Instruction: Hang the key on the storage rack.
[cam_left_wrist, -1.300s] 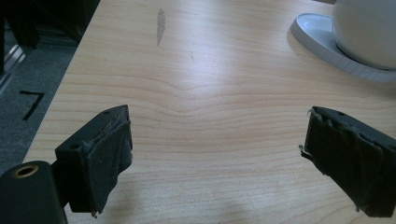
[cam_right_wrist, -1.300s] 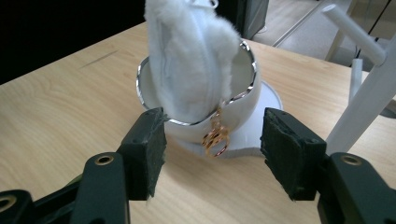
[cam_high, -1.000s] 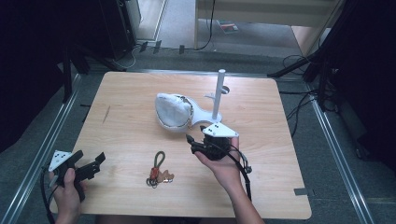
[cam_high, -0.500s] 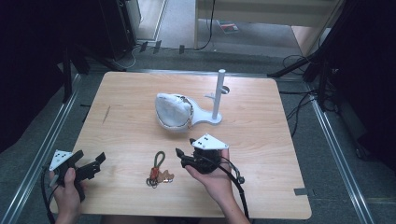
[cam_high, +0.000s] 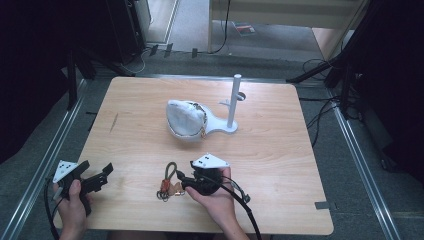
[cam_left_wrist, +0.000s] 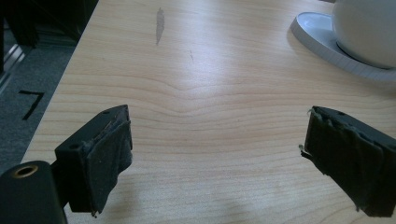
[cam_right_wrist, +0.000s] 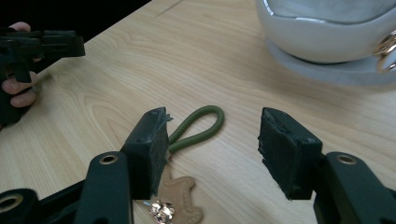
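Note:
A keychain (cam_high: 169, 182) lies on the table near the front: a green cord loop (cam_right_wrist: 198, 127), a tan leather tag (cam_right_wrist: 180, 194) and a metal ring (cam_right_wrist: 161, 210). My right gripper (cam_high: 181, 181) sits just right of it, open; in the right gripper view (cam_right_wrist: 214, 136) the loop lies between the jaws, nearer the left one, and the tag shows under that jaw. My left gripper (cam_high: 105, 175) is held open at the front left corner, over bare wood (cam_left_wrist: 217, 140). A white rounded bag-like object (cam_high: 186, 119) rests on the base of a white stand (cam_high: 233, 101).
The wooden table (cam_high: 300, 165) has open wood at its right and far left. The stand's flat base (cam_left_wrist: 322, 41) and the white object (cam_right_wrist: 327, 28) lie beyond both grippers. Metal rails (cam_high: 45, 165) and cables (cam_high: 320, 115) flank the table.
My right gripper has come from beside the stand's base toward the front left, down to the keychain. The left gripper has barely moved.

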